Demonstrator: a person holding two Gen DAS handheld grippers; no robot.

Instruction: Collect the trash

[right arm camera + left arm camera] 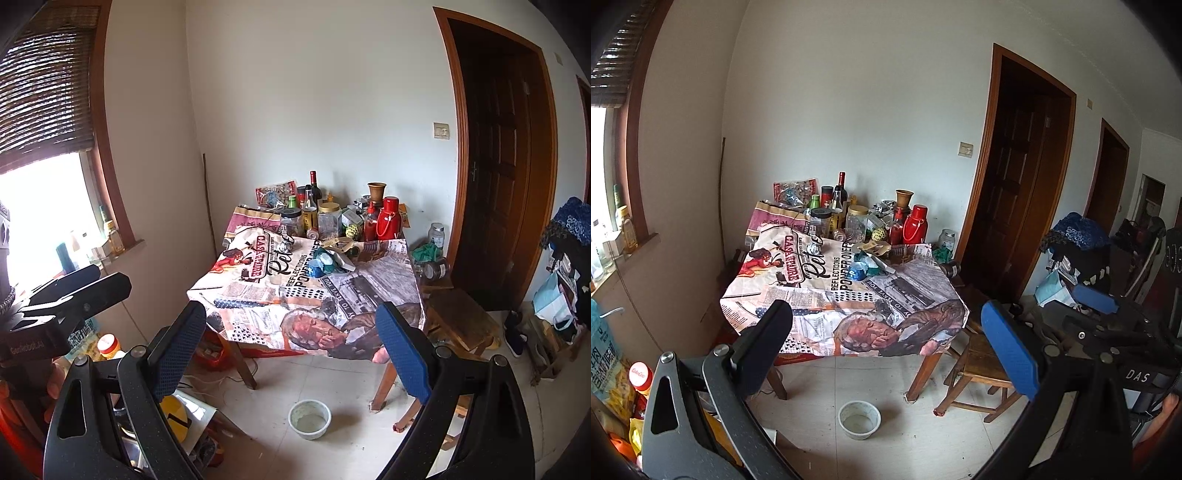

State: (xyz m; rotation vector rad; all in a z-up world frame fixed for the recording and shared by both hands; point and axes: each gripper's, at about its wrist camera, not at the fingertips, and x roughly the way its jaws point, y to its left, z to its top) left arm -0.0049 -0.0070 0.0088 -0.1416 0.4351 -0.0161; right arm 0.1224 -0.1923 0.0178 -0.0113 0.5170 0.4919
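A pile of crumpled blue, white and green wrappers (pixel 866 266) lies on the table's printed cloth (pixel 812 295), near its middle; it also shows in the right wrist view (pixel 327 263). A small crumpled foil ball (pixel 815 243) lies further back on the cloth. My left gripper (pixel 886 332) is open and empty, held in the air well short of the table. My right gripper (pixel 291 339) is open and empty too, at a similar distance. The right gripper's body shows at the right of the left wrist view (pixel 1097 306); the left gripper's body shows at the left of the right wrist view (pixel 66 295).
Bottles, jars and a red flask (pixel 914 223) crowd the table's far edge. A white bowl (pixel 859 419) sits on the tiled floor in front. A wooden stool (pixel 982 369) stands at the table's right. Bags and a bottle (pixel 641 376) are at the left; clutter fills the right.
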